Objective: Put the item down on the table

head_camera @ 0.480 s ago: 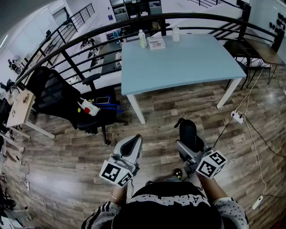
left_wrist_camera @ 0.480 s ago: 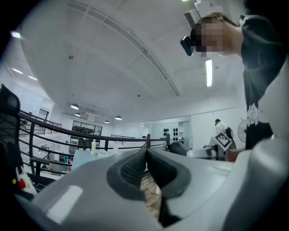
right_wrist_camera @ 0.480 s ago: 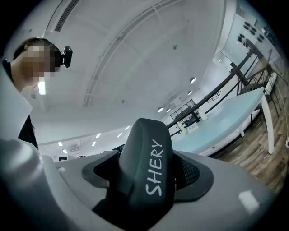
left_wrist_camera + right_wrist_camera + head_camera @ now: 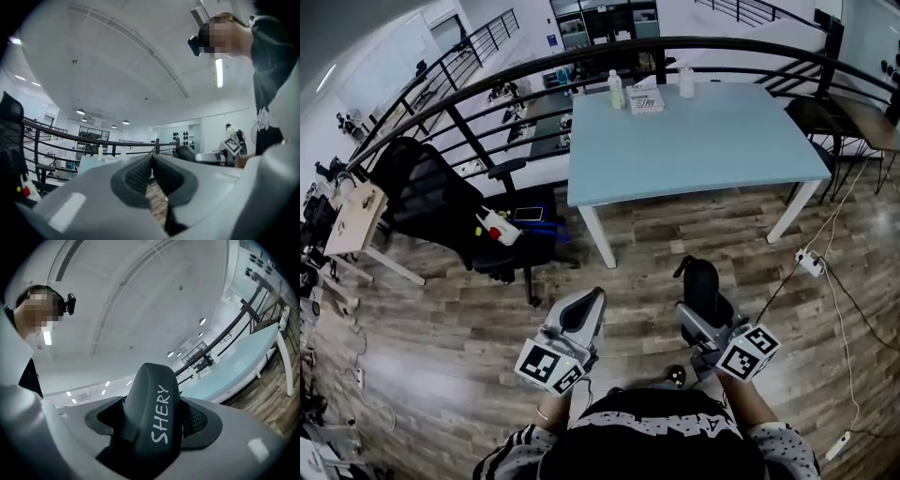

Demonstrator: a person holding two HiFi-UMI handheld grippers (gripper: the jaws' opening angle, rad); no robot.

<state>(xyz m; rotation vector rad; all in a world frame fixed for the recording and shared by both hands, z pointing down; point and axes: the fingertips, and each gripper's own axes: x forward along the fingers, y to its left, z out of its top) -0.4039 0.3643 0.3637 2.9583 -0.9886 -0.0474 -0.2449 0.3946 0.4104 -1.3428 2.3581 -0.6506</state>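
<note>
A black oblong case [image 4: 696,277] with white "SHERY" lettering [image 4: 152,413] is clamped in my right gripper [image 4: 703,298], held over the wooden floor in front of me. In the right gripper view its jaws stand wide around the case, with the ribbed pads [image 4: 194,420] against its sides. My left gripper [image 4: 589,300] hangs beside it at the left, its jaws closed tip to tip with nothing between them [image 4: 151,159]. The light blue table [image 4: 703,141] stands ahead, well beyond both grippers.
At the table's far edge stand a green-tinted bottle [image 4: 617,90], a small box [image 4: 646,99] and a white bottle [image 4: 686,82]. A black office chair [image 4: 441,202] is left of the table. A curved black railing [image 4: 581,56] runs behind. A power strip [image 4: 811,262] and cables lie right.
The whole view has shifted slightly, with the table and chair now a little further right and lower in frame. Both grippers keep the same pose and the case stays held.
</note>
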